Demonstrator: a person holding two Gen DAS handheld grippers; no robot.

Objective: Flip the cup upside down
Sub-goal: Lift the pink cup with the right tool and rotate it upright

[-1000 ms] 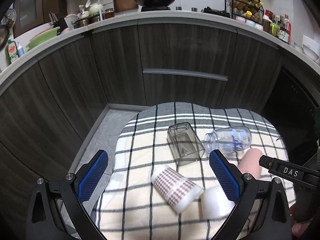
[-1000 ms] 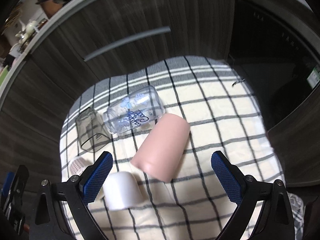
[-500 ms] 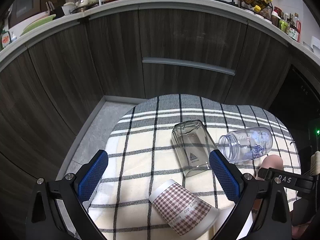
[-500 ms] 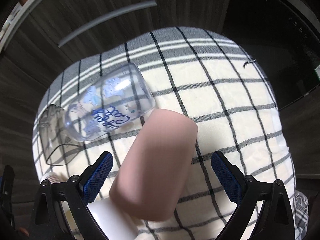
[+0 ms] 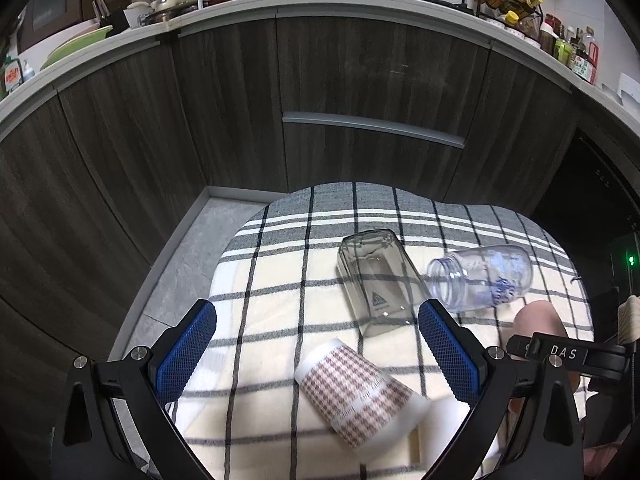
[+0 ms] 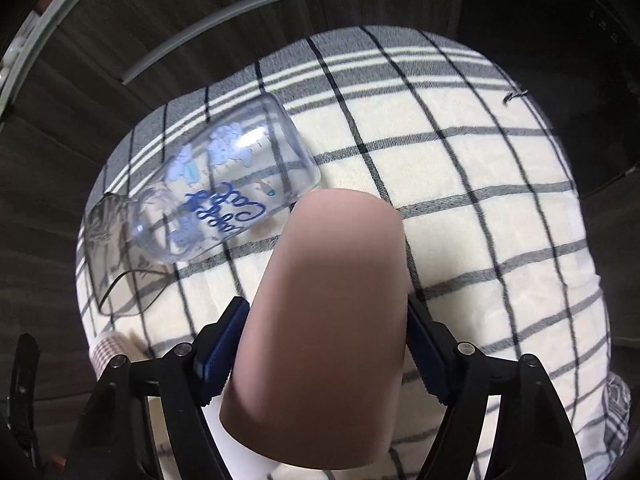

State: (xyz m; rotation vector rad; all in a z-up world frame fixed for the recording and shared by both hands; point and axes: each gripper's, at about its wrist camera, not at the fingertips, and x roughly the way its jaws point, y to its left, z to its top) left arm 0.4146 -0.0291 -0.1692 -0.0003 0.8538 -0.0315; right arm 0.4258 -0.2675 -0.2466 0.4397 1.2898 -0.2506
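Observation:
A pink cup lies on its side on the checked cloth. My right gripper is shut on the pink cup, its blue pads pressed against both sides of it. A little of the pink cup shows in the left wrist view beside the right gripper's body. My left gripper is open and empty above the cloth, with a houndstooth paper cup lying between and below its fingers.
A smoky square glass and a clear bottle with blue print lie on their sides further back; the bottle touches the pink cup's far end. A white cup lies by the houndstooth cup. Dark cabinets stand behind the table.
My right gripper moved forward over the pink cup and closed on it. My left gripper shifted a little; the cups now sit lower and larger in its view.

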